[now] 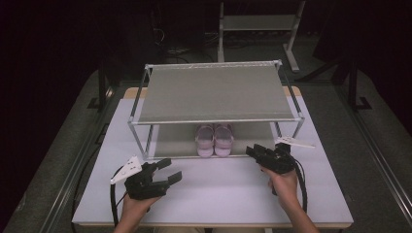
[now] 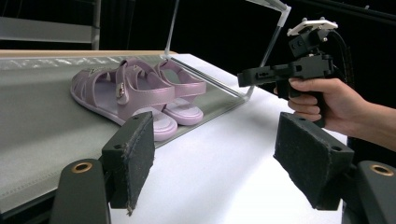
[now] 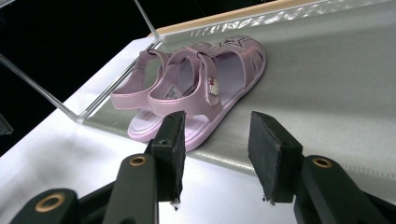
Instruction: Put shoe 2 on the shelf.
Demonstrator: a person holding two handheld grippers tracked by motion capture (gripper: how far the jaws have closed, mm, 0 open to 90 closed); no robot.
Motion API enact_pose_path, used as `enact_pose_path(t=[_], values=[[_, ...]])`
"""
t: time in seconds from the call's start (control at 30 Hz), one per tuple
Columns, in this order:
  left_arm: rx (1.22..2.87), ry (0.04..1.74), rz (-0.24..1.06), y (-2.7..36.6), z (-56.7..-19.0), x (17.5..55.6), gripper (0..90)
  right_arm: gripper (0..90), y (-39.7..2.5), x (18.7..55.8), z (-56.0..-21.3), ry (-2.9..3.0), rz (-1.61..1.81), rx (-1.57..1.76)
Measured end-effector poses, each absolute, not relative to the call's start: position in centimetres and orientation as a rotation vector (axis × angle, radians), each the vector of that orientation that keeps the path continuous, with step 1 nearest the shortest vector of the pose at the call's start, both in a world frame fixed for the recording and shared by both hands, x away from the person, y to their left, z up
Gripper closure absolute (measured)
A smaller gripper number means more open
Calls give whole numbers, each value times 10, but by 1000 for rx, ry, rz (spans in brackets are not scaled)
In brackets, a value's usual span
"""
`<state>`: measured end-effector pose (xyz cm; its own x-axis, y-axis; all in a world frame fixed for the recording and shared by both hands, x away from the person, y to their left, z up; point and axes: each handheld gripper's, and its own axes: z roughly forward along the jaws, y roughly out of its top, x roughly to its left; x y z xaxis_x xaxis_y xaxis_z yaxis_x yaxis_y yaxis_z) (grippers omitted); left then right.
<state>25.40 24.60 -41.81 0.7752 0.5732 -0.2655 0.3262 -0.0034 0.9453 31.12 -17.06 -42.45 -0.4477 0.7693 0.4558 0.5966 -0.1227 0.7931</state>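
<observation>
A pair of pink sandals [image 1: 214,139] stands side by side on the lower shelf [image 1: 180,141] of a two-tier shoe rack [image 1: 214,92], near the shelf's front edge and a little right of its middle, heels toward the person. The rack sits on the far half of the white tabletop [image 1: 218,187], its grey fabric top tier overhanging the sandals. In the left gripper view the sandals [image 2: 135,95] rest on the grey fabric close to the shelf's front rail, straps closed, touching each other along their inner sides.

The right gripper [image 1: 255,151] is held just in front of the rack's front edge, right of the sandals, with its jaws pointing toward them. In the right gripper view its jaws stand apart with nothing between them, and the nearer sandal [image 3: 196,88] lies just beyond the pads, not touched. The left gripper view shows this same right gripper [image 2: 245,77] in the person's hand [image 2: 327,100], level with the rack's front right post.

The left gripper [image 1: 169,170] hovers over the near left part of the tabletop, well apart from the sandals, angled toward the rack. Its jaws are spread wide and empty, the dark pads [image 2: 135,154] framing bare tabletop.
</observation>
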Motion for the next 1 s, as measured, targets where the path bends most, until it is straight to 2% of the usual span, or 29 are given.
enact_pose_path(t=[0.63,1.0], values=[[1604,733,229,248,-417,253,284,544,-183,300,-425,1993,1621,1562],[1606,730,229,247,-417,253,284,499,-192,294,-426,1995,1629,1561]])
